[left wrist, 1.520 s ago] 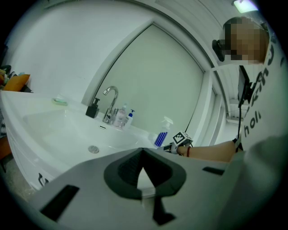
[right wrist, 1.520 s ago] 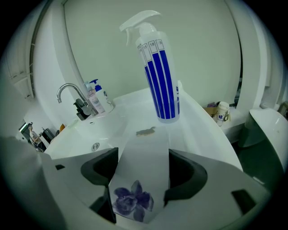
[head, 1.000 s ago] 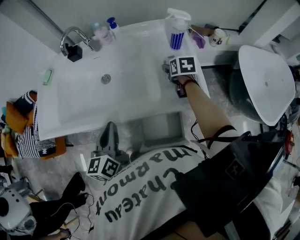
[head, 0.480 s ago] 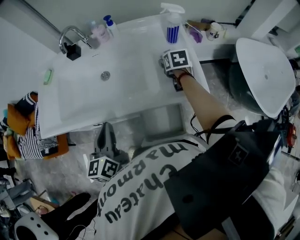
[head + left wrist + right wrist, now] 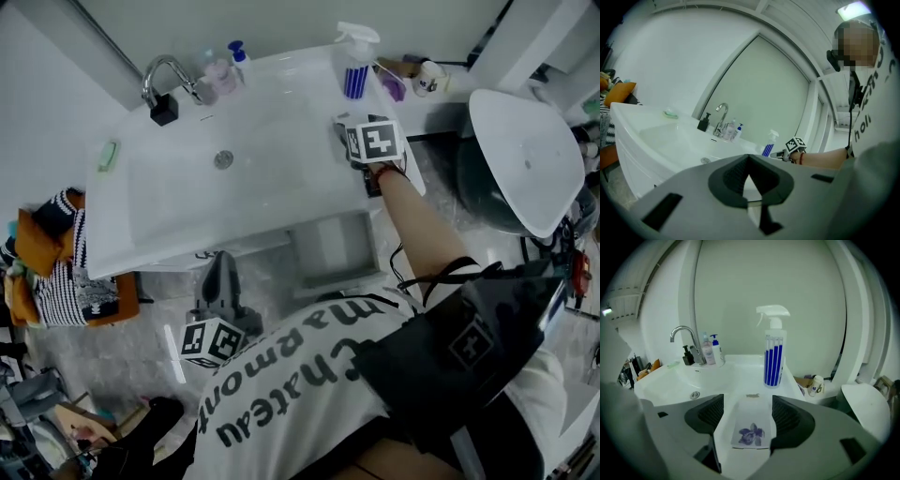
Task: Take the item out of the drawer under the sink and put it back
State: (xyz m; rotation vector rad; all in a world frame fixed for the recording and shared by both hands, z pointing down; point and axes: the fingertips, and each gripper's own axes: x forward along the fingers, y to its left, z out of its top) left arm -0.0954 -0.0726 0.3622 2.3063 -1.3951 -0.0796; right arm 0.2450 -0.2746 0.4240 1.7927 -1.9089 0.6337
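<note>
Right hand-held gripper (image 5: 747,399) out over the right rim of the sink (image 5: 717,376), jaws spread wide. Between them, flat on the white rim, a small white packet (image 5: 751,430) printed with a purple flower; close to the right jaw, clear of the left, not pinched. Just beyond the packet, upright on the same rim, a spray bottle (image 5: 774,357) with blue stripes and a white trigger head. At the back of the basin, a curved chrome tap (image 5: 683,336), with a black pump dispenser (image 5: 687,356) and two small bottles (image 5: 708,352) beside it. Off to the right of the sink, on a lower ledge, a small white jar (image 5: 816,384).

Left hand-held gripper (image 5: 749,157) low in front of the sink, well apart from the right one, jaws pressed together at the tips with nothing in them. Aimed up and across the basin toward the tap and the spray bottle.

Under the right half of the sink, a drawer (image 5: 328,251) pulled out, seen from the head view; contents too dim to tell. Further right, a white oval toilet lid (image 5: 525,159). Left of the sink, a heap of orange and striped cloth (image 5: 47,258); on the left rim, a small green soap dish (image 5: 108,155).
</note>
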